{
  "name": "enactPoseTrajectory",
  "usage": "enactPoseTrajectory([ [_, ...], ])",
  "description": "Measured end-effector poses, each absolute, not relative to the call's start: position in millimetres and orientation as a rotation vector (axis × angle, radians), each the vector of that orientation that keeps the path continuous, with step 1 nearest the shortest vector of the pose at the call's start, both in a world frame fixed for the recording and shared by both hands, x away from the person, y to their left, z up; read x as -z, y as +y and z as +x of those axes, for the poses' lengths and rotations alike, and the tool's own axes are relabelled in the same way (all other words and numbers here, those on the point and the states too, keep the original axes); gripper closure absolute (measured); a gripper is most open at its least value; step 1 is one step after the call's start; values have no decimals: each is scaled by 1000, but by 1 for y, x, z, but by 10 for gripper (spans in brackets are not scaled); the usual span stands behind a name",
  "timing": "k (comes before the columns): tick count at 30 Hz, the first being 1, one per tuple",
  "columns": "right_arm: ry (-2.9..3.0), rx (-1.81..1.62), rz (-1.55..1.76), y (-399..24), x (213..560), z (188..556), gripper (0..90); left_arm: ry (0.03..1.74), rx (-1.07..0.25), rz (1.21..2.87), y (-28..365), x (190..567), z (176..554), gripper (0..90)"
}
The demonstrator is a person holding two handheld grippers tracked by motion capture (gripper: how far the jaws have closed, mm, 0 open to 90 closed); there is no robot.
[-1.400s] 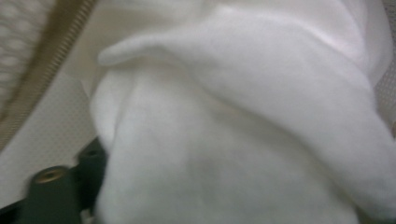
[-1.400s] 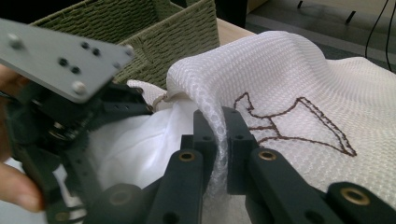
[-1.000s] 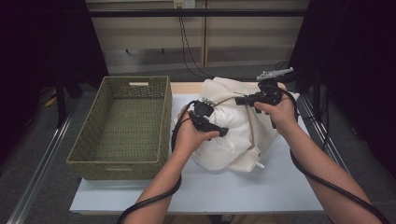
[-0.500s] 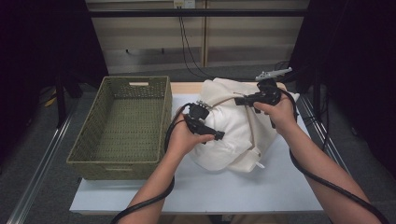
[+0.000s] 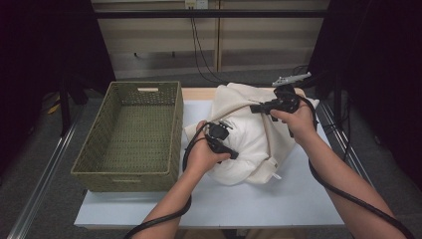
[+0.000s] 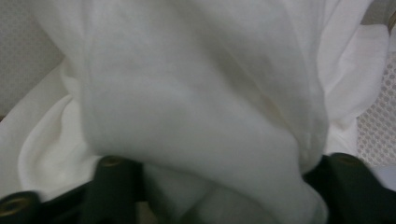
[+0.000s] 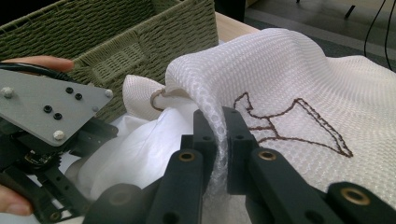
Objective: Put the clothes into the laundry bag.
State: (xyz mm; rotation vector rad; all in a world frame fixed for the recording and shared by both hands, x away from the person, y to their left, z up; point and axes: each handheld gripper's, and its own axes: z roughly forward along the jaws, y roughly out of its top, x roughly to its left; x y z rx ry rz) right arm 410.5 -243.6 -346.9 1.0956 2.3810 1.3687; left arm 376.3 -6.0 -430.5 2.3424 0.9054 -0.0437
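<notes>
Two grippers work one white mesh bag (image 5: 249, 139) at the surface's (image 5: 298, 199) middle: the right gripper (image 7: 219, 135) is clamped on its mesh edge at one o'clock. The left gripper (image 5: 230, 149), at nine o'clock, has just been closing, white cloth (image 6: 196, 116) between its jaws; whether it pinches I cannot tell. Beyond it stands a green woven basket (image 5: 129, 129).

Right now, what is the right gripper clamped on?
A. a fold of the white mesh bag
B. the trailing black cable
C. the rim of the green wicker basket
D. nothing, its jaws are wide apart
A: in the right gripper view, the right gripper has its jaws pinched together on a raised fold of the white mesh bag, beside the brown stitched mark.
</notes>
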Motion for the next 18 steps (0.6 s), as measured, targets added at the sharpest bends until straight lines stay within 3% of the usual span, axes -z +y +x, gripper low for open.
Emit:
enactPoseTrajectory([
  [6, 2380, -1375, 1089, -243, 346, 410, 866, 888, -6, 2293, -8, 423, 375, 626],
  [18, 2378, -1399, 1071, -243, 341, 407, 866, 877, -64, 2234, -21, 409, 381, 642],
])
